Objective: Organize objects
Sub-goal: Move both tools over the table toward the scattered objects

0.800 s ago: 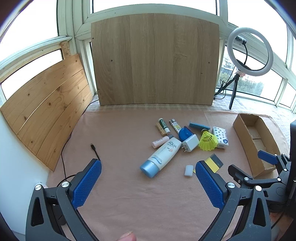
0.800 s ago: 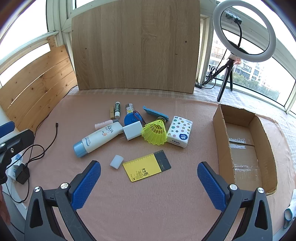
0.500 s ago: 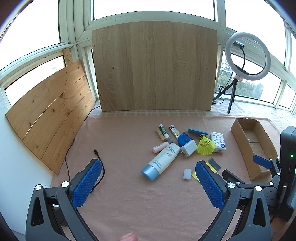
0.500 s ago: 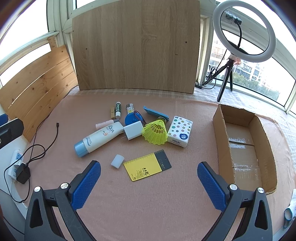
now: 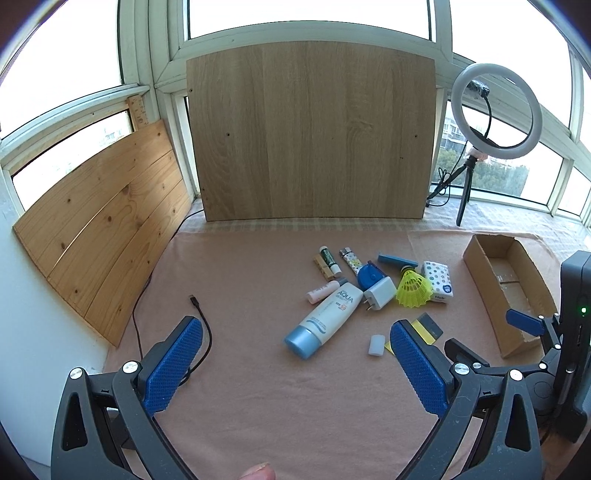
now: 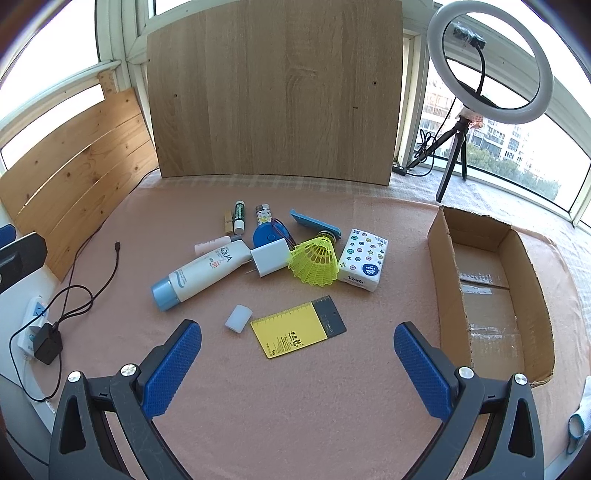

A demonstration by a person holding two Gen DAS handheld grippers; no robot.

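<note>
Both the left hand-held gripper (image 5: 291,363) and right hand-held gripper (image 6: 297,365) hover wide open, empty; nearest left of the cardboard box (image 6: 447,280), the yellow card (image 6: 291,334) likely needs a low, flat pinch.

Daylight floods in through the windows (image 5: 306,18) behind and to the sides, so bright that the panes blow out to plain white. The ring light (image 6: 491,55) reads pale against the glare outside, and whether it is lit is hard to tell. Shadows on the pink tabletop (image 6: 295,406) are soft and short. Both views are sharp in the middle (no motion blur anywhere), but the fisheye bends the window frames and darkens the corners to black.
</note>
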